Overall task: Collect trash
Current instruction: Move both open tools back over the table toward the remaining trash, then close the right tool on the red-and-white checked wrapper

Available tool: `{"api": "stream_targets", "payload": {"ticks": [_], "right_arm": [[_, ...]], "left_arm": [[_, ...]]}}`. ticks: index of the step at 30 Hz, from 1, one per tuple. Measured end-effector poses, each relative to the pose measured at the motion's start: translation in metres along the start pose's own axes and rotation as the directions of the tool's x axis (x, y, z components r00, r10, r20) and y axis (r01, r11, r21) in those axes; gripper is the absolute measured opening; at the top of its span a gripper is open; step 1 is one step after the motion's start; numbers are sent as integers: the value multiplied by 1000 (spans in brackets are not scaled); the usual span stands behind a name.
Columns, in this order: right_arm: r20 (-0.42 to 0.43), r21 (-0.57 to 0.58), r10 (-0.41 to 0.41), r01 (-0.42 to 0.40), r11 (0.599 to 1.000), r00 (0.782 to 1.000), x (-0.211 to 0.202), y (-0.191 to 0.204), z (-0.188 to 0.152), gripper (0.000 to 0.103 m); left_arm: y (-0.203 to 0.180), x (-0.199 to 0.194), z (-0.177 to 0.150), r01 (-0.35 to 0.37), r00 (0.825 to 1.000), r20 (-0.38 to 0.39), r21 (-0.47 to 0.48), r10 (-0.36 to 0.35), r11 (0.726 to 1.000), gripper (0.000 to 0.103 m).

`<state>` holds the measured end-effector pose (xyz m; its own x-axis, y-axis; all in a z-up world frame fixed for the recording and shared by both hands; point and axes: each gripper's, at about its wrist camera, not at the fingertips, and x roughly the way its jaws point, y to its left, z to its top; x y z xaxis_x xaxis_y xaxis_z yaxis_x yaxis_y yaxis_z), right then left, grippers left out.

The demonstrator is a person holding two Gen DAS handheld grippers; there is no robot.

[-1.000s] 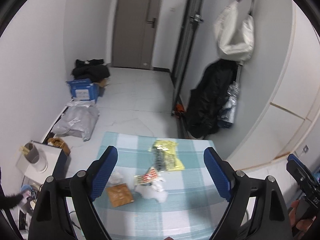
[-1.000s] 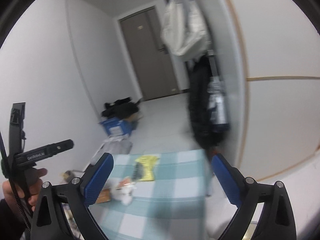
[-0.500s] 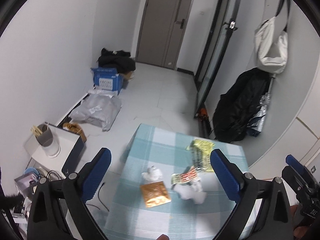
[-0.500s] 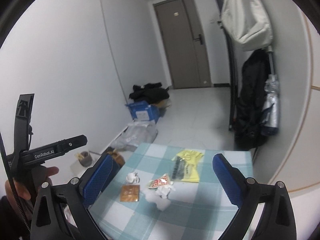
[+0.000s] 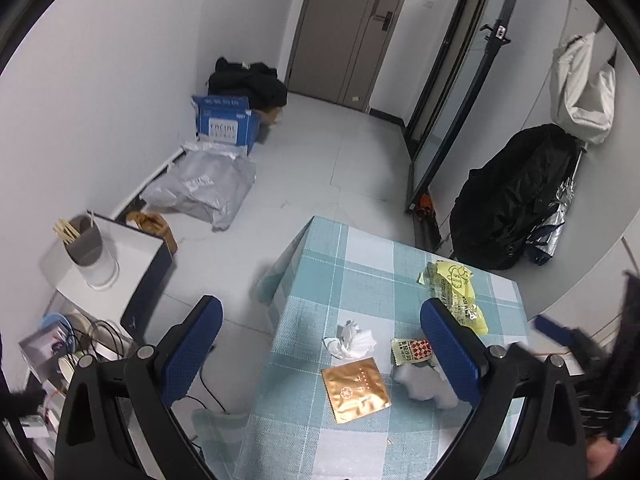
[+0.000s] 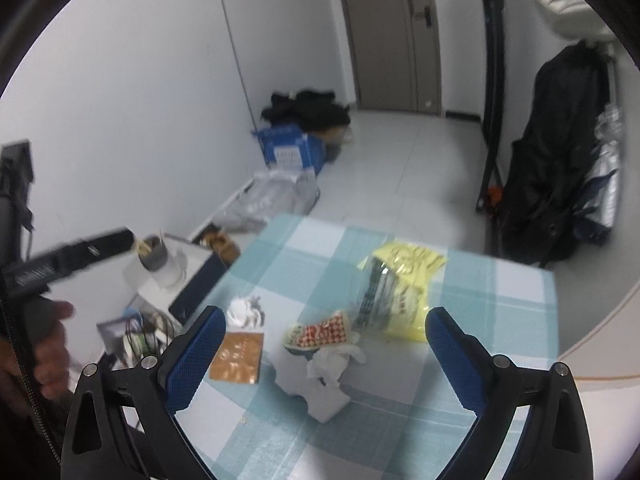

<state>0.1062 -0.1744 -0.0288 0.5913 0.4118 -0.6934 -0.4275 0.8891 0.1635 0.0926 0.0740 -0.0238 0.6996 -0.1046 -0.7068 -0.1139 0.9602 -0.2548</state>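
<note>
Checked table (image 5: 404,276) holds all the trash: yellow bag (image 6: 404,300) at the far side, white tissue (image 6: 320,376) mid, gold packet (image 5: 355,390) near, red-checked wrapper (image 6: 320,332), small wad (image 5: 350,340). Left gripper (image 5: 320,356) and right gripper (image 6: 324,356) above it, both spread wide, empty.

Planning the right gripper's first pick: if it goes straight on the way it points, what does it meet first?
Probably the crumpled white tissue, midway between the open right gripper fingers, beside the red-checked wrapper; depth is uncertain.
</note>
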Motion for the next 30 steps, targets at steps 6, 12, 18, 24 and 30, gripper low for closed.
{"api": "stream_targets", "payload": {"ticks": [6,12,18,24,30], "right_arm": [[-133,-3,39,-39,999,990,59,1,-4,100],[-209,39,45,-38,999,977,99,-6,-12,97],[-243,-35,27,-37,999,970,113,3,-19,77],[-259,-58,13,-29,998,966,119,3,-25,53],[-252,-58,35,-51,997,967,117,3,-24,41]], "left_arm": [[10,5,2,15,999,-43,-31,-17,999,98],[15,15,4,23,996,-81,-34,-25,999,98],[19,23,4,11,995,-102,-28,-14,1000,98],[26,27,6,3,992,-122,-58,-10,998,98],[26,29,5,-12,992,-126,-56,5,998,98]]}}
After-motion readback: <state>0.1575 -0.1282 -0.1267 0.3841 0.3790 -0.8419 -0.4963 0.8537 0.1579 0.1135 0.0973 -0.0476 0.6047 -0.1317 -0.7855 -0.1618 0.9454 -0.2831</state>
